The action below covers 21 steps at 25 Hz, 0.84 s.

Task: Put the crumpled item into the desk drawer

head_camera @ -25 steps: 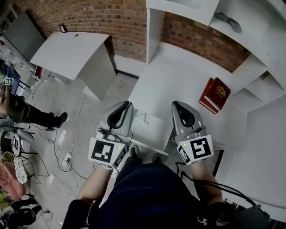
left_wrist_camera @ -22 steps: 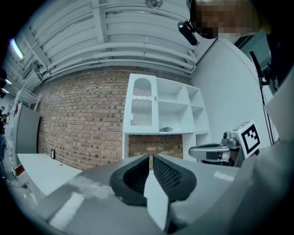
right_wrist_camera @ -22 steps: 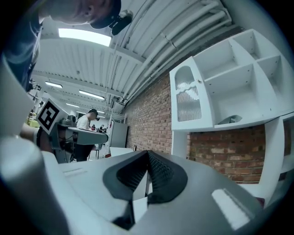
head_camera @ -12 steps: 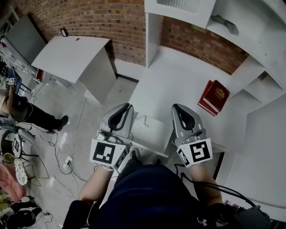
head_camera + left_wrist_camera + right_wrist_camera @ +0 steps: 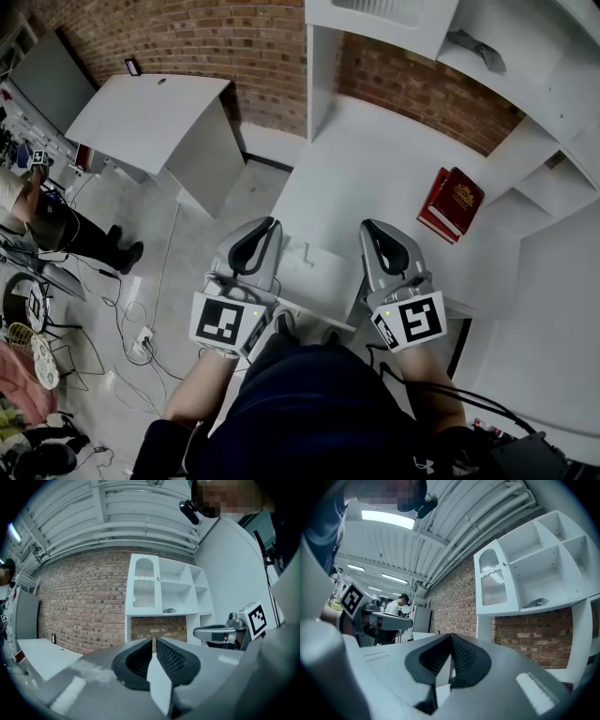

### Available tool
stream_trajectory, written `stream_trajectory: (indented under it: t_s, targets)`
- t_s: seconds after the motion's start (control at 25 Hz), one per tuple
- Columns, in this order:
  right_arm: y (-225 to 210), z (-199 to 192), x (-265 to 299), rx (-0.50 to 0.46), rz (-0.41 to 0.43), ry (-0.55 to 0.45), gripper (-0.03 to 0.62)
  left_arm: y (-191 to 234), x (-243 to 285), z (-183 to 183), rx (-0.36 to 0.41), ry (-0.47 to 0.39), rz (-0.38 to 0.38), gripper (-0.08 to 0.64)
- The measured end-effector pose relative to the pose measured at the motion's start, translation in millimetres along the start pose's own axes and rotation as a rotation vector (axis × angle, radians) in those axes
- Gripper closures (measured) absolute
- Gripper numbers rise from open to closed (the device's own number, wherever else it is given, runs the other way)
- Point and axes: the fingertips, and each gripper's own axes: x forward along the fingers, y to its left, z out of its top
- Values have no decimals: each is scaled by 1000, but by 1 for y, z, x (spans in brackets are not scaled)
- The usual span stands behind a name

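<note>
The crumpled grey item (image 5: pixel 473 47) lies on an upper shelf of the white shelf unit at the desk's back right; it also shows as the crumpled item (image 5: pixel 169 611) and as the crumpled item (image 5: pixel 536 603). On a white panel at the desk's near edge sits a small handle (image 5: pixel 305 251). My left gripper (image 5: pixel 267 223) and right gripper (image 5: pixel 370 225) hover side by side over that edge, pointing level at the shelves, far from the item. The left gripper (image 5: pixel 153 640) has its jaws together with nothing in them. So does the right gripper (image 5: pixel 450 635).
A red book (image 5: pixel 452 199) lies on the white desk (image 5: pixel 356 159) to the right of my right gripper. A brick wall runs behind. A second white desk (image 5: pixel 150 112) stands to the left. A person (image 5: pixel 56 225) stands on the cable-strewn floor at far left.
Both grippers hold still. The person at the far left has shifted a little along the floor.
</note>
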Motion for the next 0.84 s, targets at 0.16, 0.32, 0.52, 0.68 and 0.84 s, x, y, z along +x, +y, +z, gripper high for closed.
stream_trajectory:
  t_s: [0.16,0.32,0.52,0.68,0.84]
  targets:
    - [1,-3,4,0,-3,7,591,4,2,-4,-2,7,-4,529]
    - [2,-6,8,4,-6,16,591,7,3,-7,-8,17,-9,529]
    - [1,-8,12,7,-9,24,591,12,7,-10,-9,25,-14,529]
    - [1,-10,16,9,-11,31,591,16,10,-13,-11,31,-17,529]
    - [-3,-13,19,11,-13,34,591,19,16,-18,21,35,-31,529]
